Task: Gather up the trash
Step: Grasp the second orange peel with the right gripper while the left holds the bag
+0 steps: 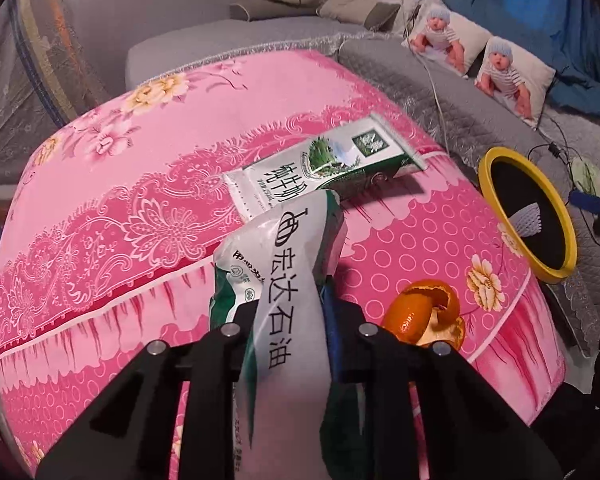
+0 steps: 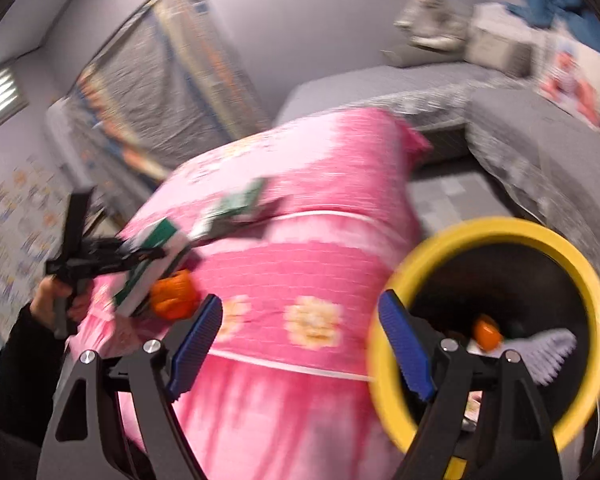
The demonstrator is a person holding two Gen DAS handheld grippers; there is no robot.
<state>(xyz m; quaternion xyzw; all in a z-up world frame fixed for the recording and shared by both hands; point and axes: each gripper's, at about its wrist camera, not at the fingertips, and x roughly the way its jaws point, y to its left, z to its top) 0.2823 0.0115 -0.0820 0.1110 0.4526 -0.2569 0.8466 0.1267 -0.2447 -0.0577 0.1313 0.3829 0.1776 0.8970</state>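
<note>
Yellow-rimmed black bin point(image 2: 580, 264) at right holding orange peel point(image 2: 486, 334) and white paper, left gripper point(image 1: 288, 320) fingers clamping a white-green packet point(image 1: 288, 280), milk carton point(image 1: 324, 164) lying beyond, right gripper point(image 2: 300, 344) fingers standing apart, empty

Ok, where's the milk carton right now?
In the left wrist view the milk carton lies on the pink quilt, centre frame, just beyond the white packet, left of the yellow-rimmed bin.

Right wrist view is motion-blurred; white packet point(image 1: 288, 300) hides left fingers' pads

Soft indoor light; right view motion-blurred
</note>
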